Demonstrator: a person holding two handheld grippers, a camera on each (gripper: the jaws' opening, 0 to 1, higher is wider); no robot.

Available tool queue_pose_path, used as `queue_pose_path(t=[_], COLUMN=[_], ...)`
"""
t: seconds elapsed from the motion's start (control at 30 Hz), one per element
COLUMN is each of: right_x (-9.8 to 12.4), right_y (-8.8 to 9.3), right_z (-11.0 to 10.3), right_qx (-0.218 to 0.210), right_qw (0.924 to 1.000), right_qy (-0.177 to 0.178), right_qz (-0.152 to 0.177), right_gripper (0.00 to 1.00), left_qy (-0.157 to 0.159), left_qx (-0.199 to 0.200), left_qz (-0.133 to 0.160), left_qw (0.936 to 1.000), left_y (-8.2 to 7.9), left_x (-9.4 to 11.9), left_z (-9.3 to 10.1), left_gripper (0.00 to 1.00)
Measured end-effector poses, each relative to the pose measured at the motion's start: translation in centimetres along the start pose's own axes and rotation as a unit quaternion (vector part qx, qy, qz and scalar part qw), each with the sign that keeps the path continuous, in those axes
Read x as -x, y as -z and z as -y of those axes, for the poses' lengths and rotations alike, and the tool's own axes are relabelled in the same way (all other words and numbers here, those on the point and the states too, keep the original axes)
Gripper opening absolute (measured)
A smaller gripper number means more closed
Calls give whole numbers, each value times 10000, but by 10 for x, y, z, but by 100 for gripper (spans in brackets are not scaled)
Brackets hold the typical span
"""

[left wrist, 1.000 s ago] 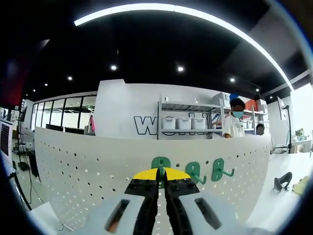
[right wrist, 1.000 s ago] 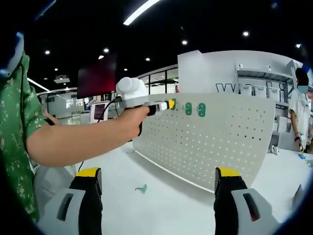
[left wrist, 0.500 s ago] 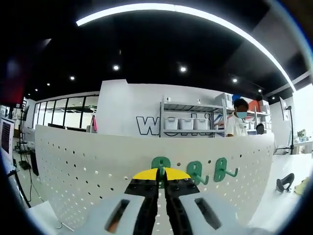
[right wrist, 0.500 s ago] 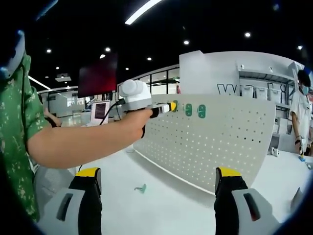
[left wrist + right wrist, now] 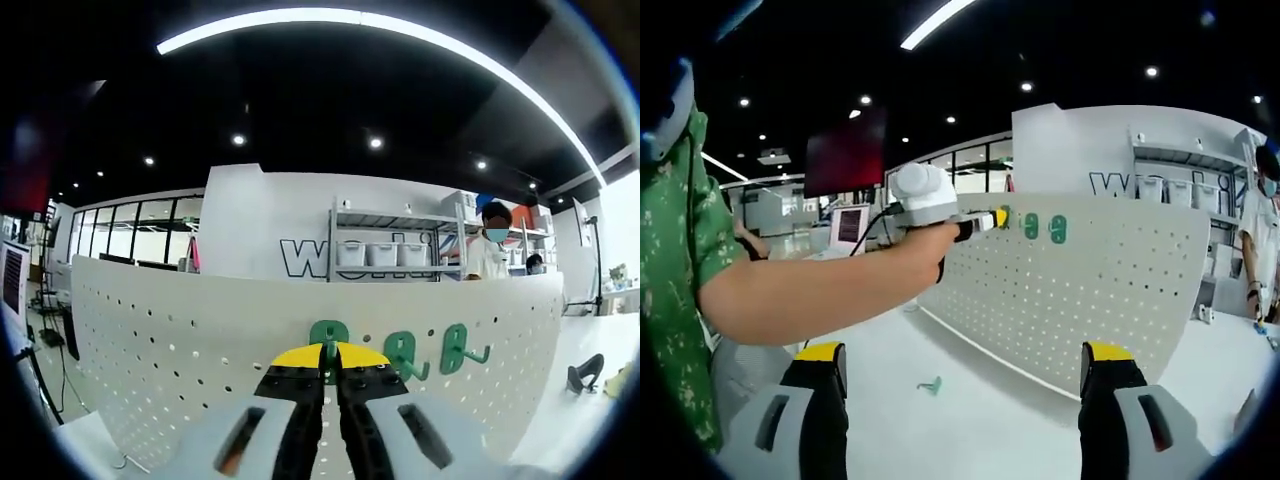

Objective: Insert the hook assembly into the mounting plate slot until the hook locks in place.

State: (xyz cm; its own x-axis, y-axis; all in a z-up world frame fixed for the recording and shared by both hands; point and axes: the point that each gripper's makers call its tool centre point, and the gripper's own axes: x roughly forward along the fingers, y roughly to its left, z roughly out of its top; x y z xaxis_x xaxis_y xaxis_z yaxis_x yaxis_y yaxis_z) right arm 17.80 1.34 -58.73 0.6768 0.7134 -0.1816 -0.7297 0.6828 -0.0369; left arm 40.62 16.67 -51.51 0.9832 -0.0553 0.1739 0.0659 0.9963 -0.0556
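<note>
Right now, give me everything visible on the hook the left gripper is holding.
The green hook looks like moulded plastic, with a rounded plate showing above the shut yellow-tipped jaws of the left gripper, which hide its lower part. It sits against the white pegboard, first in a row with two matching green hooks. Whether it has locked cannot be told.

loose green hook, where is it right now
In the right gripper view the loose hook lies flat on the white table, apart from and in front of the pegboard, between the right tongs' open jaws but nearer the left one.
</note>
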Motion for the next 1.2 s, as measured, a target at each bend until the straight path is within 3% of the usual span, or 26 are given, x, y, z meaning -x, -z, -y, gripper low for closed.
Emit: queue_pose_path(t=[1.2], right_x=[0], right_y=[7], right_z=[3], right_qx=[25], right_qw=[9999], right_qy=[-27], right_qz=[-165], right_gripper=[98], left_qy=[-122], left_qx=[193], left_qz=[26], left_qw=[9997], left_y=[7], left_x=[-6], left_z=[-2], left_gripper=[3])
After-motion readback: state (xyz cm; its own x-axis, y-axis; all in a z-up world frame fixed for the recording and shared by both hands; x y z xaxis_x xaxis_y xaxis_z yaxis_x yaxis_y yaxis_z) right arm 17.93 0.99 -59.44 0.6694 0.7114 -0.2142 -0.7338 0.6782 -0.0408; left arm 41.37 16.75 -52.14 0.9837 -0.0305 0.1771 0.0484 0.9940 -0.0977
